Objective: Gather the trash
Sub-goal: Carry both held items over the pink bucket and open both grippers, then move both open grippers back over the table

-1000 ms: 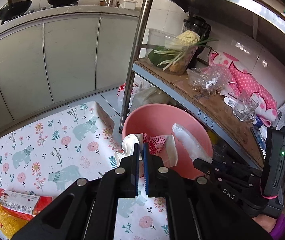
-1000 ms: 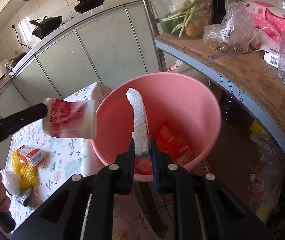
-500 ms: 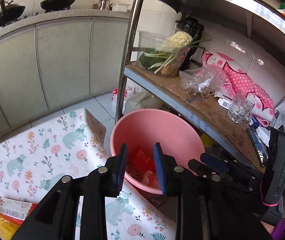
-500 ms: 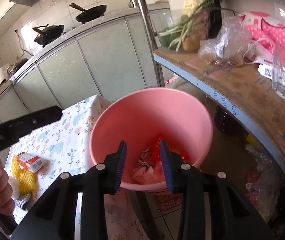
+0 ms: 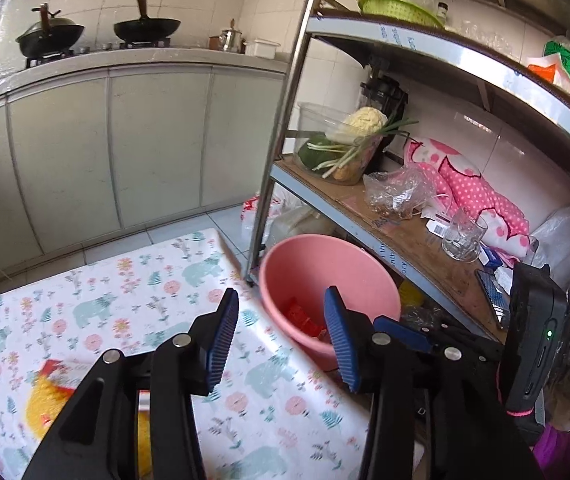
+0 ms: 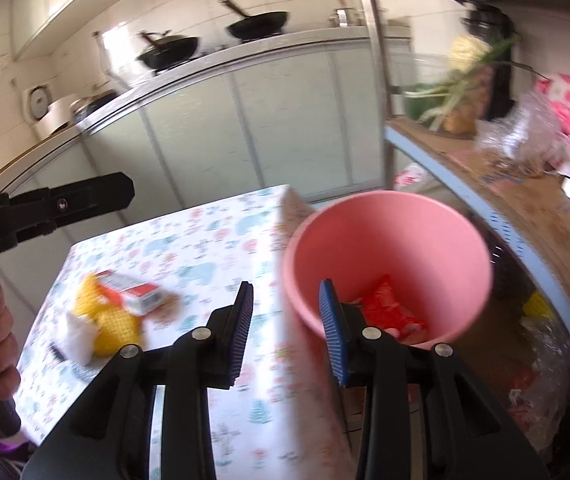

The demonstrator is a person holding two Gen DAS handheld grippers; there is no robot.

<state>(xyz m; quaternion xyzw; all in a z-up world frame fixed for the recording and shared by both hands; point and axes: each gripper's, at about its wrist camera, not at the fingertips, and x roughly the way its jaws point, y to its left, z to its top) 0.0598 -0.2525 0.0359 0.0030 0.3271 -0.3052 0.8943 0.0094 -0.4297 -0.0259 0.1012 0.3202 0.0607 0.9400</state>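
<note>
Two woks on the far counter ahead-left, metal rack ahead-right holding a container of cauliflower and scallions, a clear bag, a glass and pink dotted cloth, floral tablecloth below.

The bucket is pink, with red wrappers inside. The tablecloth is white with teal bears and pink flowers. A yellow net lies under a red-and-white box. Gripper pads are blue.
</note>
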